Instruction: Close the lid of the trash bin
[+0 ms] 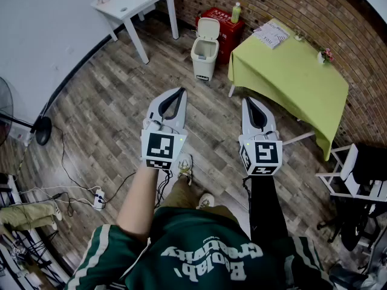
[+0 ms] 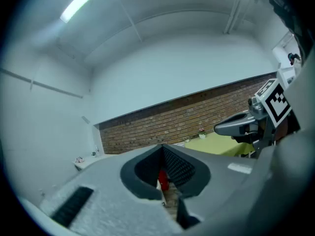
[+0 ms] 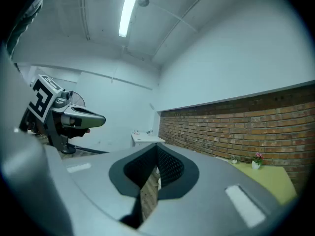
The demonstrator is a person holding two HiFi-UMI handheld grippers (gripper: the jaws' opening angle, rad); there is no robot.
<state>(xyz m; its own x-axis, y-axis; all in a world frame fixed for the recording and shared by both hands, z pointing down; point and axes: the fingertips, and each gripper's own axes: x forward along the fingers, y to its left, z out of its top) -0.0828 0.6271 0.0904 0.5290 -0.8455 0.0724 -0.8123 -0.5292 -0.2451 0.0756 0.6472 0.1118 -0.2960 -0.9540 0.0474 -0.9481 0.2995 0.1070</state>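
Observation:
The white trash bin (image 1: pixel 204 56) stands on the wood floor by the brick wall, its lid (image 1: pixel 209 28) tipped up and open. Both grippers are held level in front of me, well short of the bin. My left gripper (image 1: pixel 181 92) points toward the bin with its jaws together and nothing in them. My right gripper (image 1: pixel 248 101) is beside it, also shut and empty. In the left gripper view the jaws (image 2: pixel 162 149) meet at the tip, and the right gripper (image 2: pixel 237 127) shows at the right. In the right gripper view the left gripper (image 3: pixel 82 120) shows at the left.
A red box (image 1: pixel 221 24) with a green bottle (image 1: pixel 236 12) on it sits behind the bin. A green-covered table (image 1: pixel 292 72) is to the bin's right, a white table (image 1: pixel 134 2) to its left. A fan base (image 1: pixel 42 130) and cables (image 1: pixel 78 192) lie at the left, and white furniture (image 1: pixel 352 180) stands at the right.

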